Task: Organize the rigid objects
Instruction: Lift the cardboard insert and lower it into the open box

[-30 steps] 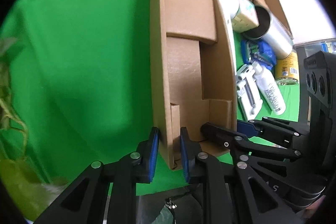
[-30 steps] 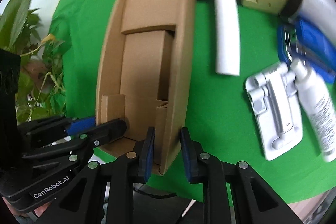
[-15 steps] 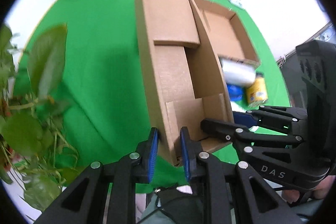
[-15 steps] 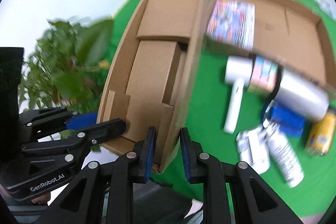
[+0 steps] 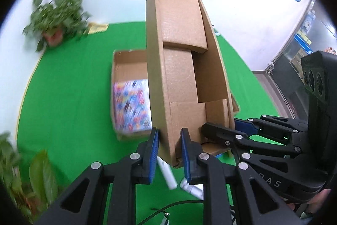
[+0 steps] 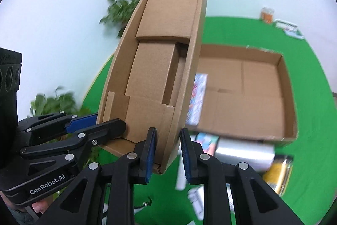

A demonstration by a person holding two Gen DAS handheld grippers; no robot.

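Note:
Both grippers hold an empty brown cardboard tray [image 5: 181, 81], lifted and tipped up above the green table. My left gripper [image 5: 168, 153] is shut on its left wall. My right gripper [image 6: 166, 153] is shut on its right wall, the tray [image 6: 164, 69] filling that view's middle. Below lies a second open cardboard box [image 6: 252, 90] holding a colourful patterned book [image 5: 131, 105]. A silver cylinder [image 6: 244, 151], a yellow can [image 6: 276, 176] and white bottles [image 5: 168, 175] lie on the cloth in front of that box.
Potted plants stand at the table's far left [image 5: 56, 22] and near left [image 5: 12, 166]. Small items [image 6: 288, 27] sit at the far right edge of the green cloth [image 5: 63, 98]. A white wall is behind.
Both grippers have raised the tray and tipped it upward; the views swung from the tabletop up to the wall. The second box and loose objects now show below the tray.

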